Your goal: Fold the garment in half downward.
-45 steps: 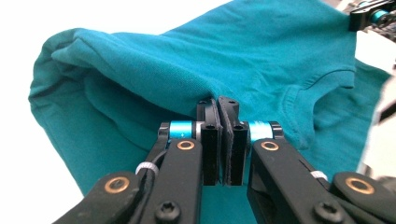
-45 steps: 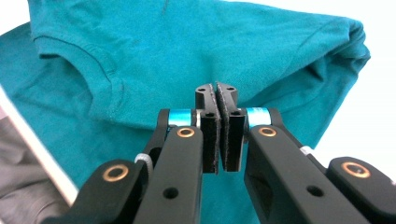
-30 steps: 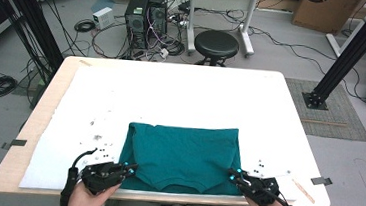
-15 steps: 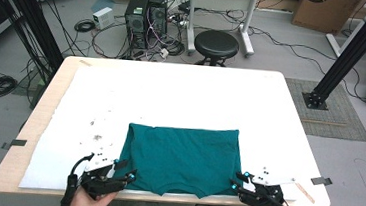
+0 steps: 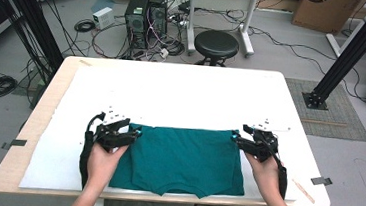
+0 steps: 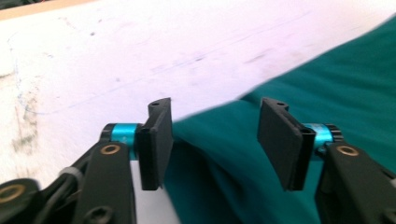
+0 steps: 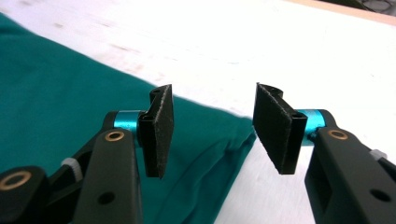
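A teal shirt (image 5: 181, 158) lies folded flat on the white sheet (image 5: 181, 98) over the table, its neckline at the near edge. My left gripper (image 5: 136, 131) sits at the shirt's far left corner, my right gripper (image 5: 235, 137) at its far right corner. In the left gripper view the jaws (image 6: 212, 140) stand apart over the teal cloth (image 6: 327, 93), with the pads not touching it. In the right gripper view the gripper (image 7: 210, 135) has just been opening wider above the cloth's corner (image 7: 56, 93). Nothing is gripped.
The wooden table edge (image 5: 34, 120) frames the sheet, with bare sheet beyond the shirt. A thin wooden stick (image 5: 304, 190) lies near the right front corner. Behind the table stand a black stool (image 5: 216, 43), computer towers (image 5: 143, 14) and a black frame post (image 5: 345, 57).
Both grippers went from shut at the shirt's near corners to open. Both hands then moved away from the person to the far corners. The shirt stays flat.
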`<state>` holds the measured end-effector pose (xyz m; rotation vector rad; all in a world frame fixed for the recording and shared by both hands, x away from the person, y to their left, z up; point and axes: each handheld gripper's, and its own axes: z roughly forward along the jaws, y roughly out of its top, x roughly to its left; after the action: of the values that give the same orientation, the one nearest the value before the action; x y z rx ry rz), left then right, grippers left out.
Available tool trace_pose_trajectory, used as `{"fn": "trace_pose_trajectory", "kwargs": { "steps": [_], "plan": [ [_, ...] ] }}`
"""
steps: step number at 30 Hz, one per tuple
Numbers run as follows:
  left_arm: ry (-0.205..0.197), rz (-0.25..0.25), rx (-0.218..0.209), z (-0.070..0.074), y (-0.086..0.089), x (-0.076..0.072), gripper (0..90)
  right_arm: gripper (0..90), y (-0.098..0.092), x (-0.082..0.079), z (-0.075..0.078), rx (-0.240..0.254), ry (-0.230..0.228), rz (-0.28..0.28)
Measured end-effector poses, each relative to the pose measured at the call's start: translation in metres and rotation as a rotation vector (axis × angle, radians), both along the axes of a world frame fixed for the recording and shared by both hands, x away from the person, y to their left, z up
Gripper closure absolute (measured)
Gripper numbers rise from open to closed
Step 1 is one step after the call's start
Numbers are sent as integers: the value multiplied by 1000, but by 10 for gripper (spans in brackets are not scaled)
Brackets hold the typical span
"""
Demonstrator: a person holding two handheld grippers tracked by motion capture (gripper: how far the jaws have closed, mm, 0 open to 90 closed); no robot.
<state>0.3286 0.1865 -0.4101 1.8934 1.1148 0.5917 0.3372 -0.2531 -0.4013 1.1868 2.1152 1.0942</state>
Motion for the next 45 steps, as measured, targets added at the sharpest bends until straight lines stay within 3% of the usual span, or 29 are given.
{"fn": "trace_pose_trajectory", "kwargs": {
  "steps": [2, 6, 10, 11, 13, 15, 17, 21, 25, 27, 30, 33, 36, 38, 43, 45],
  "plan": [
    [11, 26, 33, -8, 0, 12, 478, 501, 1, 6, -2, -10, 5, -6],
    [50, 41, 75, -19, 2, 24, 538, 562, 4, 25, -14, -29, 74, -8],
    [65, 1, 107, -23, 3, 26, 705, 823, 3, 35, -23, -46, 127, 48],
    [64, -3, 108, -24, 3, 26, 731, 842, 2, 36, -24, -43, 130, 52],
    [60, -4, 88, -23, 5, 25, 730, 856, -5, 37, -23, -19, 121, 71],
    [42, 8, 59, -22, 11, 25, 673, 828, -15, 38, -22, 14, 114, 99],
    [39, 11, -23, -21, 17, 27, 571, 722, -25, 41, -21, 29, 122, 93],
    [42, 6, -48, -22, 17, 32, 459, 533, -33, 45, -20, 102, 131, 72],
    [100, 8, -28, -29, 15, 36, 434, 490, -20, 49, -28, 38, 177, 76],
    [124, 25, -22, -32, 17, 39, 425, 512, -18, 53, -33, 4, 196, 78],
    [162, 25, -15, -36, 20, 43, 462, 590, -20, 60, -39, 14, 246, 120],
    [166, -4, -46, -39, 23, 43, 531, 710, -23, 62, -41, 35, 280, 158],
    [173, -64, -82, -40, 23, 44, 743, 841, -24, 62, -41, 10, 276, 181],
    [164, -70, -58, -40, 22, 43, 810, 868, -26, 62, -40, -3, 271, 190],
    [140, -57, -57, -38, 17, 43, 833, 881, -32, 62, -35, -36, 248, 166],
    [121, -53, -80, -36, 15, 44, 836, 882, -35, 64, -32, -57, 235, 151]
  ]
}}
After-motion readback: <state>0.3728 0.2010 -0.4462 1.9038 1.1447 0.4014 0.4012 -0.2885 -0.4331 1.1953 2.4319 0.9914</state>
